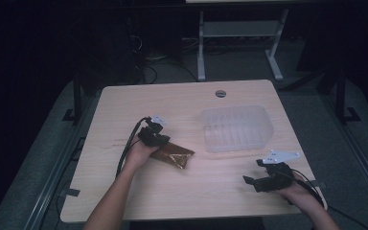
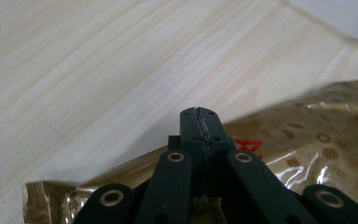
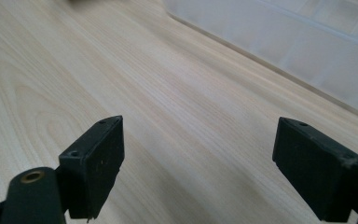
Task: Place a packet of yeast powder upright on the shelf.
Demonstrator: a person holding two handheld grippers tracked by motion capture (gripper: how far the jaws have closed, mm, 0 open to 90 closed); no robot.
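Right gripper [image 1: 263, 181] is sitting nearest the camera in the high view, at about 5 o'clock on the table [image 1: 124, 100]; the right hand [image 1: 301, 192] is holding it low over the wood; its grey three-cornered plate is pointing toward 1 o'clock. In the right gripper view its 2 black jaws are standing wide apart with bare wood grain between them; nothing is being held [image 3: 198, 175].

Left gripper [image 1: 154, 137] is resting at about 9 o'clock from the table centre, held by the left hand [image 1: 139, 152], with its cable looping back toward 7 o'clock. In the left gripper view its 2 jaws are pressing flat together, tips meeting along 1 thin seam [image 2: 199, 123]; the snack packet [image 2: 307, 135] is lying directly under and behind them. Whether a fold of foil is pinched in the seam, I cannot tell; the jaws are reading as fully closed.

The snack packet [image 1: 175, 155] is a brown-gold foil pouch with red print, lying flat on the table just at 4 o'clock of the left gripper, touching it at the near end.

Clear plastic container [image 1: 237, 128] is standing at 2 o'clock from the packet, apart from it, and at 11 o'clock from the right gripper; its wall [image 3: 307, 42] is showing across the top of the right gripper view.
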